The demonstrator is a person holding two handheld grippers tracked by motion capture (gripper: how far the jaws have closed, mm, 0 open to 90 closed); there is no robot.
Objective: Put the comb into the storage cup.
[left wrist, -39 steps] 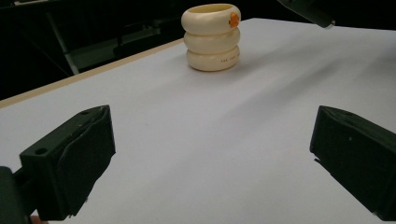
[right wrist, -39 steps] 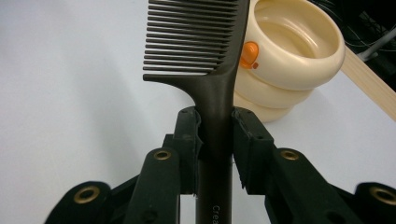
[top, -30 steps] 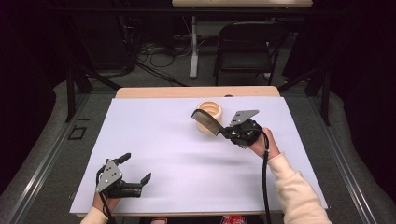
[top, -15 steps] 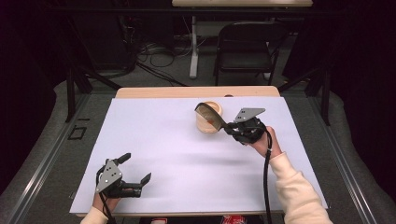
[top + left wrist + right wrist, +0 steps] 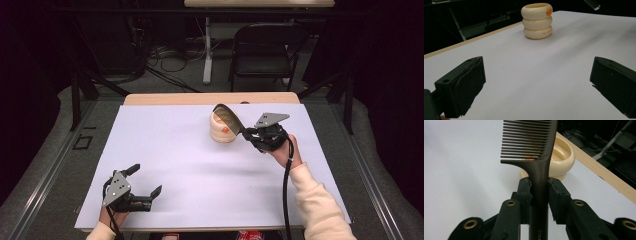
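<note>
High view: a white sheet (image 5: 200, 165) covers the table (image 5: 210, 98), whose wooden far edge shows beyond it. A cream holder (image 5: 223, 129), built like stacked rings with a small orange dot on its side, stands upright on the sheet near that far edge. Just right of the holder, the right gripper (image 5: 248, 133) is raised above the sheet in the person's right hand (image 5: 286, 151), and its jaws are closed on the handle of a dark comb (image 5: 228, 116). The comb slants up and over the holder's top, its toothed end above the holder's mouth; whether it touches the rim I cannot tell. Well apart from the holder, at the sheet's near left corner, the left gripper (image 5: 146, 181) sits low over the sheet with its jaws spread wide and nothing between them. A cable (image 5: 286, 195) trails from the right gripper back along the cream sleeve.

Left gripper view: the two black jaws stand far apart over bare sheet (image 5: 549, 75). The holder (image 5: 537, 20) stands far ahead of them, three rings high, the orange dot on its top ring. The comb's tip (image 5: 592, 3) pokes in to the right of the holder, above it.

Right gripper view: both pads (image 5: 525, 195) press the comb's handle (image 5: 539, 192) from either side, a narrow grip. The comb's teeth (image 5: 524, 140) point left, and the holder's open mouth (image 5: 560, 157) lies just behind the comb.
</note>
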